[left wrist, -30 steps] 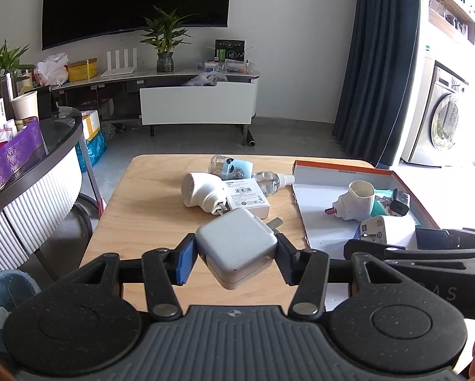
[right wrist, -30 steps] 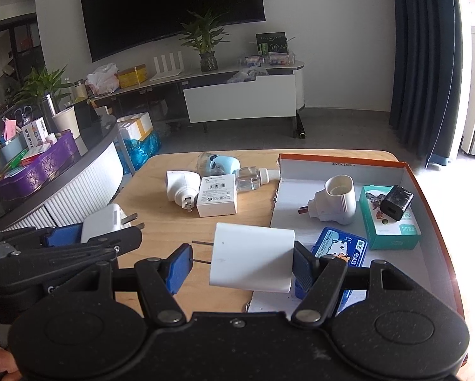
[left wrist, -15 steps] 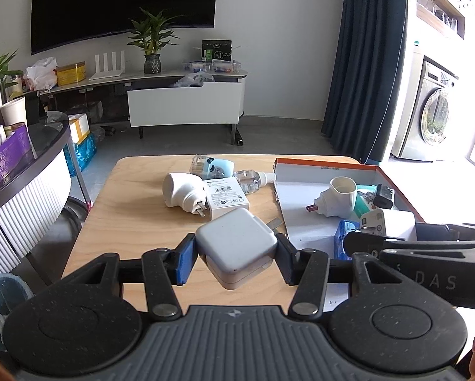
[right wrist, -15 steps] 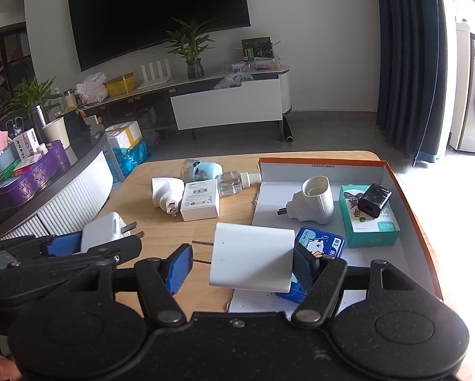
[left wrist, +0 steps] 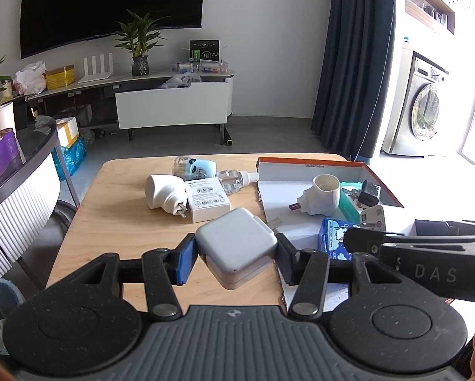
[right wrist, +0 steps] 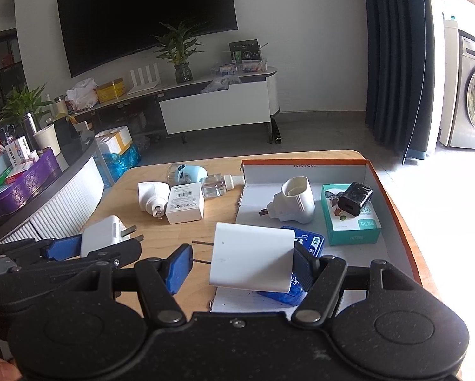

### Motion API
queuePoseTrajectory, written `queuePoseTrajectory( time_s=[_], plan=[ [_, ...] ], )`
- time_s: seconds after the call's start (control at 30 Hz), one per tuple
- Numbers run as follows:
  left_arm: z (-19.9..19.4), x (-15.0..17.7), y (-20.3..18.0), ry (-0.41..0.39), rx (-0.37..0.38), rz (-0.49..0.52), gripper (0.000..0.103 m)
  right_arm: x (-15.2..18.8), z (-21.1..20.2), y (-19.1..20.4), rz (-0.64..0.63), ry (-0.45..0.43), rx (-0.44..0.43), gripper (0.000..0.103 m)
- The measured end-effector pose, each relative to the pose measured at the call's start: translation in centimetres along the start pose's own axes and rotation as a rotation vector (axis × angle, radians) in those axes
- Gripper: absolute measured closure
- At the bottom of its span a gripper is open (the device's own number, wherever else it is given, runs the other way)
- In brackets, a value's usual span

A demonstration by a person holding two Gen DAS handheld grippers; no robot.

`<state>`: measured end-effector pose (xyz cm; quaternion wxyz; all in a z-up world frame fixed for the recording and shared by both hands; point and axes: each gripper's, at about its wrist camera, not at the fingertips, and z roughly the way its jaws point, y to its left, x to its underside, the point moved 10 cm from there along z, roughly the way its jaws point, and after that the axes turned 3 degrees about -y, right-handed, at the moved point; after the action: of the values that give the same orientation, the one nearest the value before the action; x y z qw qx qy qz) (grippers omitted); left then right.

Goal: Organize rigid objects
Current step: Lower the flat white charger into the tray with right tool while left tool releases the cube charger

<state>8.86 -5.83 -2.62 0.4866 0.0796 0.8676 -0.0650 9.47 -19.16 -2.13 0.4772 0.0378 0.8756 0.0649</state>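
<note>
My left gripper is shut on a square grey-white charger, held above the wooden table near its front edge. My right gripper is shut on a white two-pin charger, held over the front left corner of the orange-rimmed cardboard box. The left gripper and its charger also show in the right wrist view. In the box lie a white plug-in device, a teal box with a black charger on it, and a blue pack.
On the table left of the box lie a white plug adapter, a white labelled box, a clear bottle and a light-blue device. A curved dark counter stands to the left. A washing machine is at the right.
Both grippers have pulled back and up a little, so the table and box look smaller and lower. Each still holds its charger.
</note>
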Motion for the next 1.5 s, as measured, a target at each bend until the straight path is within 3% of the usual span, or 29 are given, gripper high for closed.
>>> queuePoseTrajectory(
  time_s=[1.5],
  plan=[
    [1.9, 0.7, -6.7, 0.049, 0.106, 0.062, 0.05, 0.7, -1.4, -7.2, 0.092, -0.004, 0.105, 0.023]
  ],
)
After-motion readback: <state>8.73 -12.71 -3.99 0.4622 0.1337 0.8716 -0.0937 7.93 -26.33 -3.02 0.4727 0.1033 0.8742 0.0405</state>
